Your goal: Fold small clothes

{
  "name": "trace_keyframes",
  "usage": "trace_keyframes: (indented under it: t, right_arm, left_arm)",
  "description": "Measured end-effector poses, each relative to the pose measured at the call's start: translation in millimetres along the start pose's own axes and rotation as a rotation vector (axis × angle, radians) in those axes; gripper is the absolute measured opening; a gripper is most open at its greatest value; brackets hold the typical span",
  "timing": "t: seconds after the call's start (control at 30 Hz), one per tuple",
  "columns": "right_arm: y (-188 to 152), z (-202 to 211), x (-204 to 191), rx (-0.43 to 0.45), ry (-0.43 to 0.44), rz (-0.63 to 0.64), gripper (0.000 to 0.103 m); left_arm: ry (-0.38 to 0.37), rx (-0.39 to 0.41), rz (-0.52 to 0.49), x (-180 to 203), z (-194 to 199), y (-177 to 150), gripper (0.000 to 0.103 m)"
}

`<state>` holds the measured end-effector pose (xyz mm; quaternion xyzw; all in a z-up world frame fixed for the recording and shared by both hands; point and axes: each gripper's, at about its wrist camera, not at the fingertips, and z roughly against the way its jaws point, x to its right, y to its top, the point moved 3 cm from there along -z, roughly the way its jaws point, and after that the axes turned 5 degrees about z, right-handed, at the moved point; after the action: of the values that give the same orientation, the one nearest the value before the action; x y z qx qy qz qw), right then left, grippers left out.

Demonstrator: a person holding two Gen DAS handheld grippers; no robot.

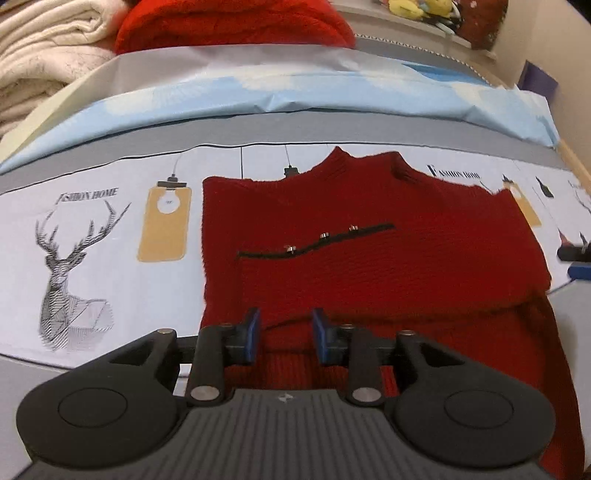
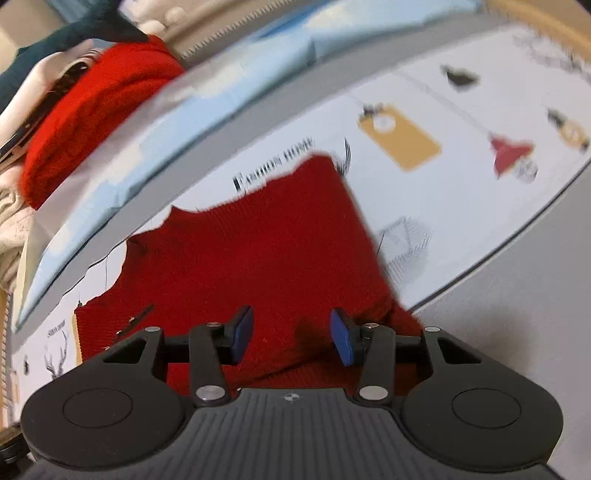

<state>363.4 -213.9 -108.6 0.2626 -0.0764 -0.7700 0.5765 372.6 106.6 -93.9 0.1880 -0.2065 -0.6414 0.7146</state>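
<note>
Printed bedsheet [image 1: 110,229], pale blue pillow [image 1: 258,92], beige wall [image 1: 546,33]

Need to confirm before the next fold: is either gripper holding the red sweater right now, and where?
Nothing is held. The left gripper and right gripper both stand open above the red sweater, pads clear of the knit.

The bed sheet [image 1: 110,280] carries the only readable print. In the left wrist view, "FASHION HOME" [image 1: 88,195] stands above the drawn stag head [image 1: 70,266]. The same words [image 1: 455,173] repeat beside the red sweater's collar, partly blurred. In the right wrist view the lettering [image 2: 275,162] is too smeared to read fully.
</note>
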Motion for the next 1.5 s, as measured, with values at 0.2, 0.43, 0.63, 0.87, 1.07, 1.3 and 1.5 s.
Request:
trace_keyframes:
  t: [0.2,0.43,0.63,0.87,1.07,1.3,1.5]
  right_arm:
    - [-6,40,0,0.058,-0.010,0.006,0.049]
    - [-19,135,-3,0.188,0.034,0.021,0.049]
    - [-65,217,39,0.277,0.037,0.058,0.049]
    - [-149,224,115,0.224,-0.004,-0.010,0.049]
    - [-196,193,155,0.115,-0.032,-0.058,0.049]
    - [-209,161,155,0.031,-0.040,-0.052,0.049]
    - [-217,123,159,-0.089,-0.124,-0.055,0.049]
  left_arm:
    - [-0.004,0.066,-0.048,0,45,-18,0.034]
    - [-0.072,0.162,-0.144,-11,129,-57,0.033]
    - [-0.146,0.232,-0.055,-50,209,-114,0.034]
    - [-0.096,0.129,0.089,-73,214,-206,0.033]
    - [-0.054,0.038,0.137,-80,210,-231,0.033]
    - [-0.048,-0.075,0.227,-114,151,-267,0.033]
    - [-0.068,-0.165,0.304,-134,130,-271,0.034]
